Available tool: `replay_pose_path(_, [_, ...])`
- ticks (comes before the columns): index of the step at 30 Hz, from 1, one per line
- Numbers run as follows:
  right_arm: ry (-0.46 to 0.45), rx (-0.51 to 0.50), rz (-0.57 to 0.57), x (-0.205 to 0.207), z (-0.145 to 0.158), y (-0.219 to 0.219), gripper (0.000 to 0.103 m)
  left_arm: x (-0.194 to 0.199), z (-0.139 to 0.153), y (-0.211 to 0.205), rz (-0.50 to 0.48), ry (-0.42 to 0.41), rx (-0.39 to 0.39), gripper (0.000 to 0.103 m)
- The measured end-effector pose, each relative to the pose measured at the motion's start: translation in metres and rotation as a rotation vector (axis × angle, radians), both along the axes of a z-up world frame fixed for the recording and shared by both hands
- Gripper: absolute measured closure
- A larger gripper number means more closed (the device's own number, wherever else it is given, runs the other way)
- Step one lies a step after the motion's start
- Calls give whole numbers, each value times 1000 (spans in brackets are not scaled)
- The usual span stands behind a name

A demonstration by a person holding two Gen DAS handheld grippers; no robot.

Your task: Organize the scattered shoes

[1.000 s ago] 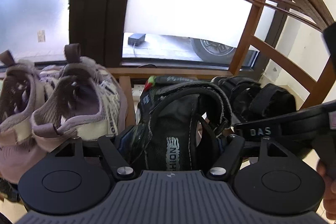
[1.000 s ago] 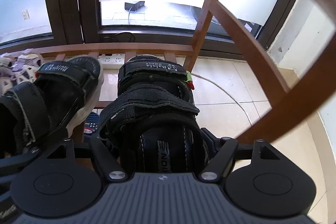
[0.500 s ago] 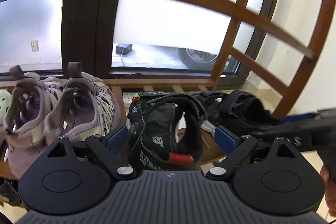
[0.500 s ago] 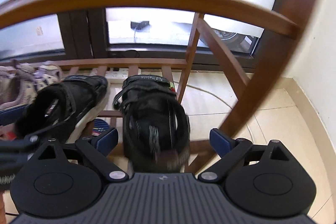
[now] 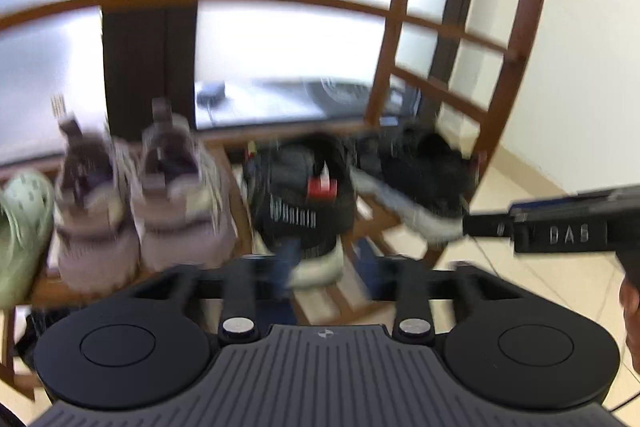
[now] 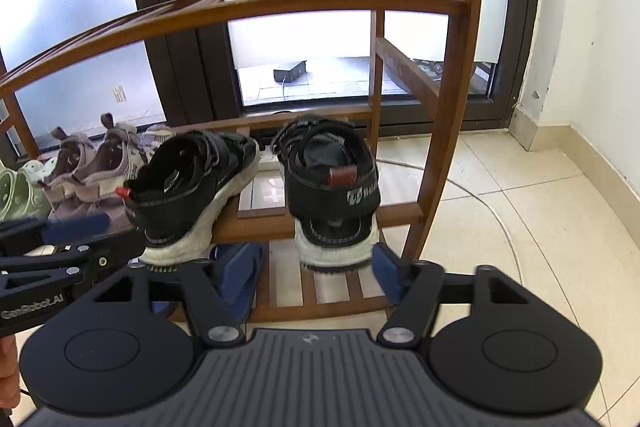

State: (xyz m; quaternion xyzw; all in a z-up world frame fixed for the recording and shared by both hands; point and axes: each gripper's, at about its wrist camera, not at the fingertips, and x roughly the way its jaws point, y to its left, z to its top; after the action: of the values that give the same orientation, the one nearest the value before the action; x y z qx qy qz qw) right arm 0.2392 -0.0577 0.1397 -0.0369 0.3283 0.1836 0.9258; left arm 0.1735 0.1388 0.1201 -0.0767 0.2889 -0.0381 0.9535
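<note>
Two black sandals on the wooden shoe rack, both grippers clear of them.

Left sandal and right sandal stand side by side at the shelf's right end, heels outward; grey-purple sneakers and a green clog sit further left. Right gripper: fingers have just been closing, stand part open, nothing between them. Left gripper: fingers have just been closing; blurred, nearly together, empty.
</note>
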Motion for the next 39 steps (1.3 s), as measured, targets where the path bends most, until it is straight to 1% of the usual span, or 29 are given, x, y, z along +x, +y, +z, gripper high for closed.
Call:
replay_pose_path(1, [-1, 0, -3, -1, -2, 0, 52, 0, -6, 1, -7, 25, -8, 88])
replay_pose_path(2, [-3, 3, -6, -2, -6, -1, 62, -1, -9, 0, -12, 33, -7, 91])
replay_pose_path(4, [2, 13, -15, -3, -13, -3, 77, -3, -17, -2, -29, 41, 8, 91])
replay_pose_path(5, [8, 20, -20, -3, -17, -5, 80, -3, -20, -4, -34, 37, 12, 91])
replay_pose_path(10, [22, 36, -48, 5, -31, -12, 81, 3, -22, -6, -34, -16, 32, 91])
replay_pose_path(17, [18, 62, -69, 26, -43, -9, 81, 18, -26, -7, -46, -57, 42, 93])
replay_pose_path(24, [-6, 78, -69, 49, -49, 2, 81, 44, -31, -5, -32, -68, -21, 93])
replay_pose_path(29, [-7, 73, -70, 65, -51, 12, 80, 59, -33, -3, -34, -72, -42, 93])
replay_pose_path(32, [-6, 70, -69, 66, -52, 15, 78, 60, -34, -4, -37, -66, -44, 92])
replay_pose_path(36, [2, 65, -71, 62, -55, 13, 78, 53, -32, -6, -42, -51, -49, 89])
replay_pose_path(39, [12, 61, -69, 52, -54, 9, 78, 45, -26, -12, -46, -51, -24, 78])
